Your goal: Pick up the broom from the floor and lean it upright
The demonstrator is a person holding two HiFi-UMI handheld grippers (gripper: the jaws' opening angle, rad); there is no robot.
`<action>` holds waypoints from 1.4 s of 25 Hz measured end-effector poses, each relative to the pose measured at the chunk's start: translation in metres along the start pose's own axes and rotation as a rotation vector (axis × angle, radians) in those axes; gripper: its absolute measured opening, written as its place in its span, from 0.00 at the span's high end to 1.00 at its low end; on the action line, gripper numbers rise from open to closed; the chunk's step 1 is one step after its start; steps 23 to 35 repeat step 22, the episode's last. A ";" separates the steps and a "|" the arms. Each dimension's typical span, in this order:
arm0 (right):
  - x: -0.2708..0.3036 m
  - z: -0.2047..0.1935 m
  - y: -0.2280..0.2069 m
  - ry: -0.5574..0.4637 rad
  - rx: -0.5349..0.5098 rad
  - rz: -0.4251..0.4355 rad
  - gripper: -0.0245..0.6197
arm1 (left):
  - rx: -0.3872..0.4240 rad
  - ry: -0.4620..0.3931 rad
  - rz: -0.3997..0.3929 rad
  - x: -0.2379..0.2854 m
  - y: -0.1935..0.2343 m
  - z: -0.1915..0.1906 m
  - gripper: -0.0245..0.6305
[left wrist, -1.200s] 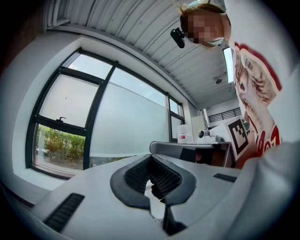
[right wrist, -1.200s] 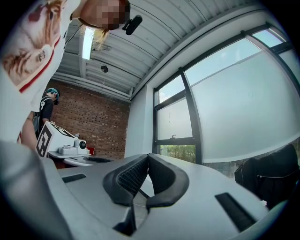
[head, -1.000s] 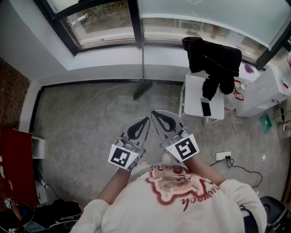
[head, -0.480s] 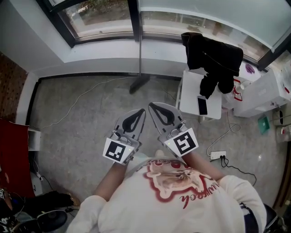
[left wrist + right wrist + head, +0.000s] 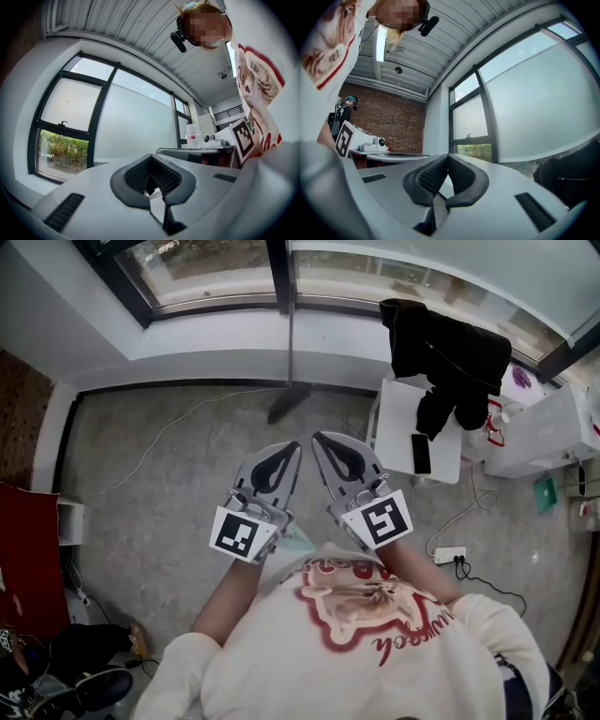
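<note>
The broom (image 5: 289,352) stands upright against the window frame, its thin grey pole rising from a dark head (image 5: 286,406) on the concrete floor. Nothing holds it. My left gripper (image 5: 293,448) and right gripper (image 5: 317,438) hover side by side a short way in front of the head, both pointing toward the window. Both are shut with nothing between the pads. The left gripper view shows its pads (image 5: 151,157) meeting at the tip against the window. In the right gripper view the pads (image 5: 448,156) also touch.
A small white table (image 5: 398,427) with a phone (image 5: 421,454) stands right of the broom, a black jacket (image 5: 450,352) draped behind it. A power strip (image 5: 450,555) and cables lie at right, a white cable (image 5: 159,460) at left. A red panel (image 5: 28,559) borders the left.
Both grippers have shifted forward toward the window and the broom's head, still shut and empty. The broom has stayed where it leans.
</note>
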State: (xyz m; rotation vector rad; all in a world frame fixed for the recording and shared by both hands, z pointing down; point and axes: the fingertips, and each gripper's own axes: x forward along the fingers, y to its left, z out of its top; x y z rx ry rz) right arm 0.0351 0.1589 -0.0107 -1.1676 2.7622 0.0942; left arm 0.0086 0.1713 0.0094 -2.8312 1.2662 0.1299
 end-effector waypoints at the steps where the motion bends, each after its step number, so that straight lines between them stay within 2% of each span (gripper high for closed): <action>1: 0.002 0.002 -0.002 -0.005 -0.005 -0.006 0.92 | 0.005 0.002 0.000 0.002 0.003 0.001 0.93; 8: 0.009 0.001 -0.003 -0.016 -0.005 -0.008 0.92 | 0.015 0.013 -0.015 0.002 0.002 -0.003 0.93; 13: 0.009 -0.001 0.003 -0.019 -0.006 0.004 0.92 | -0.029 -0.010 0.006 -0.003 0.000 0.003 0.93; 17: 0.006 -0.005 0.005 0.000 0.012 -0.003 0.92 | -0.010 0.006 0.032 -0.011 0.003 -0.001 0.93; 35: -0.001 -0.009 0.006 0.024 0.002 -0.005 0.92 | -0.010 -0.013 0.019 -0.014 -0.007 -0.003 0.93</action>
